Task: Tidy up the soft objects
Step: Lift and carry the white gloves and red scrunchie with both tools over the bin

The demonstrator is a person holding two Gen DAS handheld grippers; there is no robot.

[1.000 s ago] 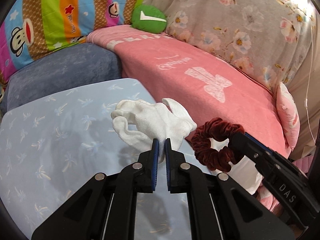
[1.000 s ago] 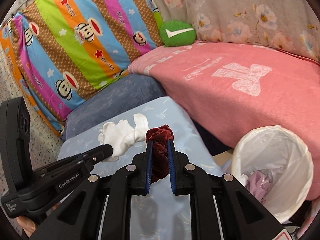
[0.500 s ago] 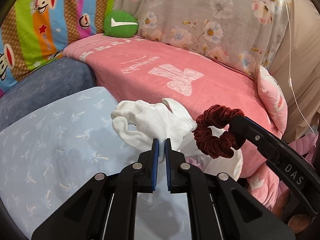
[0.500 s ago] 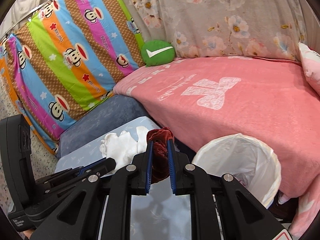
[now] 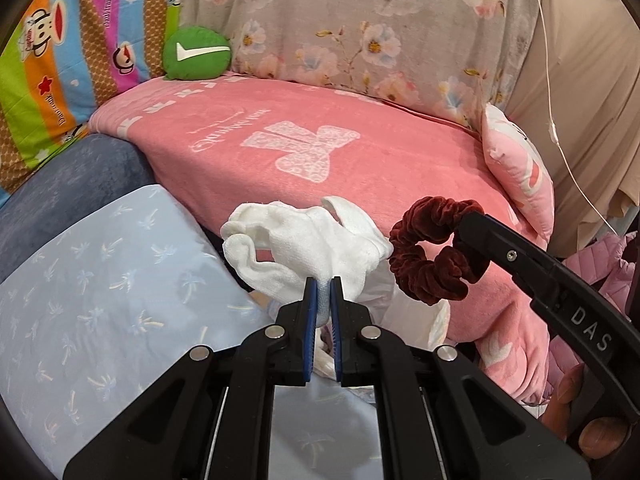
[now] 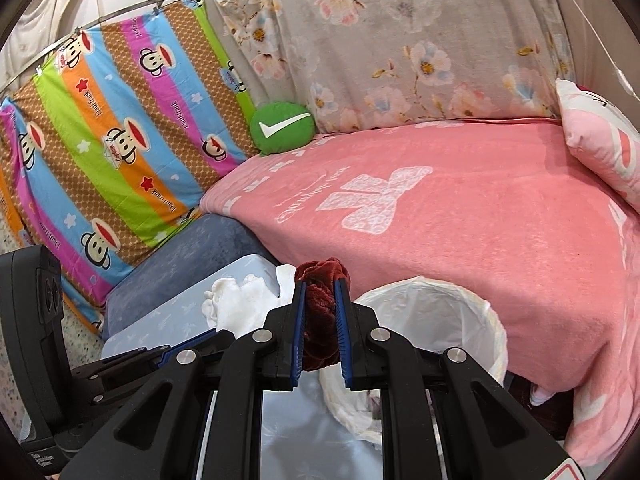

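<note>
Both grippers have swung from the blue cushion (image 5: 100,280) toward the lined bin (image 6: 460,300), left gripper (image 5: 323,284) clamping a limp white sock (image 5: 304,248), right gripper (image 6: 320,312) pinching a soft, light scrunchie (image 6: 320,280) mid-band.

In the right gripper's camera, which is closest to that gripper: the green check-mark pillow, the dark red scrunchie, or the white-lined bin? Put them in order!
1. The dark red scrunchie, pinched between the fingers of the right gripper.
2. The white-lined bin, just ahead and to the right, beside the pink blanket.
3. The green check-mark pillow, far back on the left, against the hanging sheets.
</note>
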